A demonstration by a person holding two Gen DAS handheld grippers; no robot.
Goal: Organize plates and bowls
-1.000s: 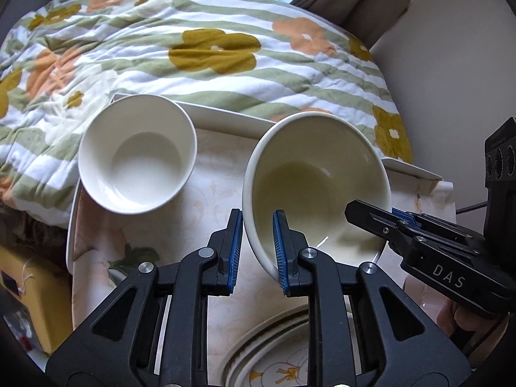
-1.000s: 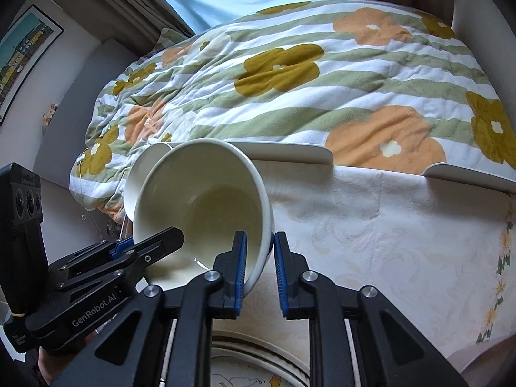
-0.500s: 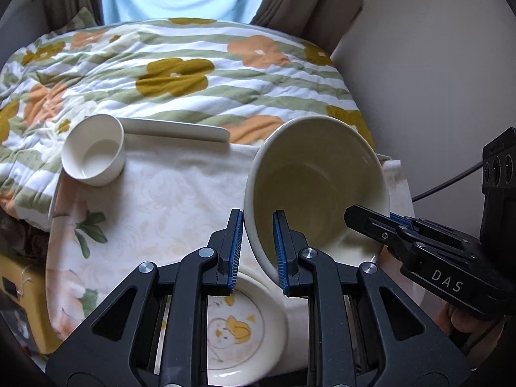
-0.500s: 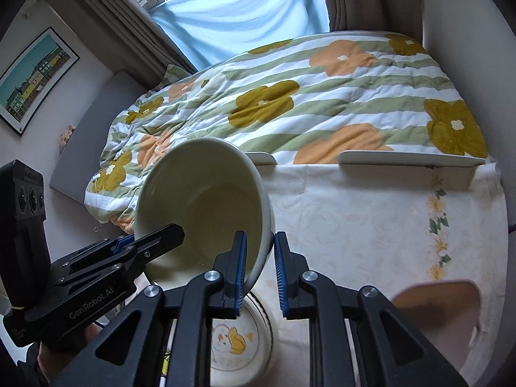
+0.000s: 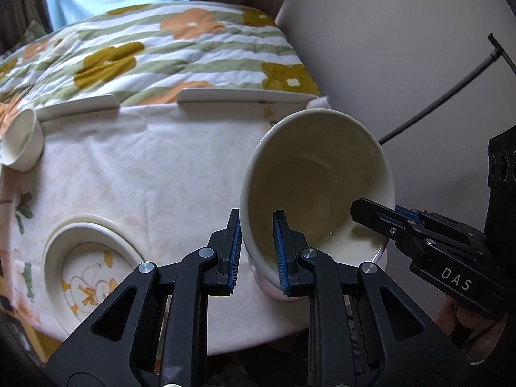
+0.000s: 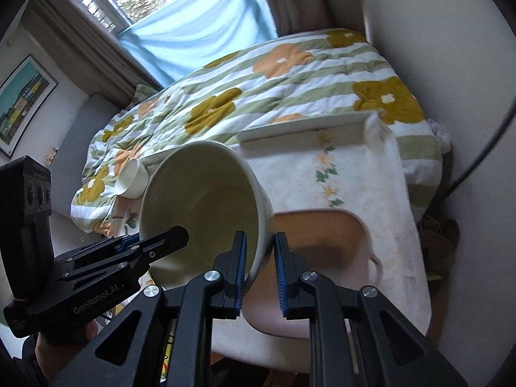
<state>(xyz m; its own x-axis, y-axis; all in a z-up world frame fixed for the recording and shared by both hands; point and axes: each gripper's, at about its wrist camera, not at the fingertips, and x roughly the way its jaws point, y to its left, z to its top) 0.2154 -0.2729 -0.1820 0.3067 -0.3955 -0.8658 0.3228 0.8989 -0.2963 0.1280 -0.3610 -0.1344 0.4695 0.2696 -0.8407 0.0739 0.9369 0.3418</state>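
Note:
A large cream bowl (image 5: 317,187) hangs tilted above the right end of the cloth-covered table (image 5: 154,167), held at both sides. My left gripper (image 5: 256,251) is shut on its near left rim. My right gripper (image 5: 371,216) is clamped on the right rim. In the right wrist view the same bowl (image 6: 206,206) is pinched by my right gripper (image 6: 260,267), and my left gripper (image 6: 167,242) bites the other rim. A small white bowl (image 5: 21,142) sits at the table's far left corner. A plate with a yellow duck picture (image 5: 87,264) lies near the front left.
A pink basin (image 6: 325,248) with a side handle stands on the table just right of and below the held bowl. A flowered quilt (image 6: 258,90) covers the bed behind the table. A pale wall (image 5: 403,48) and a black cable (image 5: 435,106) are at the right.
Both grippers have carried the large bowl to the right and slightly up, away from the small white bowl and past the duck plate. The pink basin has come into the right wrist view.

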